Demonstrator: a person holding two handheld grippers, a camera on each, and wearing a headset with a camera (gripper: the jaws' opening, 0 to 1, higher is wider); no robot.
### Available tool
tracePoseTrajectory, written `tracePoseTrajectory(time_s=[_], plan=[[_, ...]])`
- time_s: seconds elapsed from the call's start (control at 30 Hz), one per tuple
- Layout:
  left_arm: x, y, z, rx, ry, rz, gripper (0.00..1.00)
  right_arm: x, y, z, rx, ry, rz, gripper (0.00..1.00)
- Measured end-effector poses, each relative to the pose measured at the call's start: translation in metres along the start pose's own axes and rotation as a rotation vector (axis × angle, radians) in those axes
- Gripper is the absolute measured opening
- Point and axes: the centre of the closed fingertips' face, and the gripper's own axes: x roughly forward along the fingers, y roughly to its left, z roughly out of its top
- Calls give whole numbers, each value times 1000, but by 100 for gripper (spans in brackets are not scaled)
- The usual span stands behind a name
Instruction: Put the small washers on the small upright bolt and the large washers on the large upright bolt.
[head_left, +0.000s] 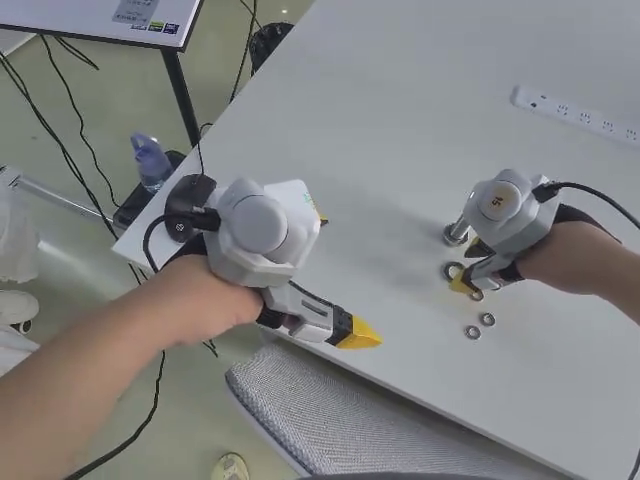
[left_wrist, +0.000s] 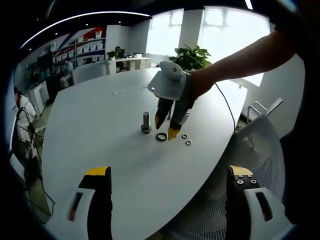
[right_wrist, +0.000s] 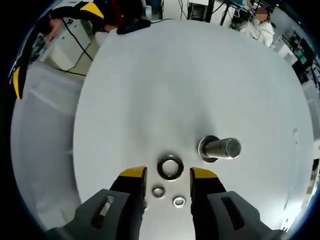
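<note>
**Item 1: large flat steel ring washer** (right_wrist: 170, 167). Lies flat on the white desk (head_left: 400, 120), near its front edge and just beside the bolt. Judged light, rigid and thin. It is likely to skate on the smooth top, so take it across its outer rim with the tips low against the desk.

**Item 2: two small steel washers** (right_wrist: 158, 191) (right_wrist: 179, 201). They lie flat and apart from each other, closer to the front edge than the large one. Judged very light and easily flicked away; pinch rim to rim.

**Item 3: large upright steel bolt** (right_wrist: 220, 148). Stands on its head, thread up. Judged heavy but liable to topple if knocked.

**Item 4: right gripper** (right_wrist: 169, 174). Jaws moderately apart, holding nothing, with the yellow tips either side of the large washer.

**Item 5: left gripper** (left_wrist: 170, 172). Jaws wide, holding nothing, at the desk's front edge, well apart from the washers.
</note>
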Motion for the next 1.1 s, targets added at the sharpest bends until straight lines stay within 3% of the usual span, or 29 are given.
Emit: tracePoseTrajectory(time_s=[0.2, 0.63, 1.1], plan=[[0, 0, 3, 0, -13, -2, 94, 3, 0, 0, -6, 10, -9, 35], [-3, -2, -2, -6, 2, 2, 94, 13, -4, -10, 3, 26, -4, 34], [-4, -5, -6, -11, 13, 1, 92, 10, -2, -6, -1, 26, -10, 33]])
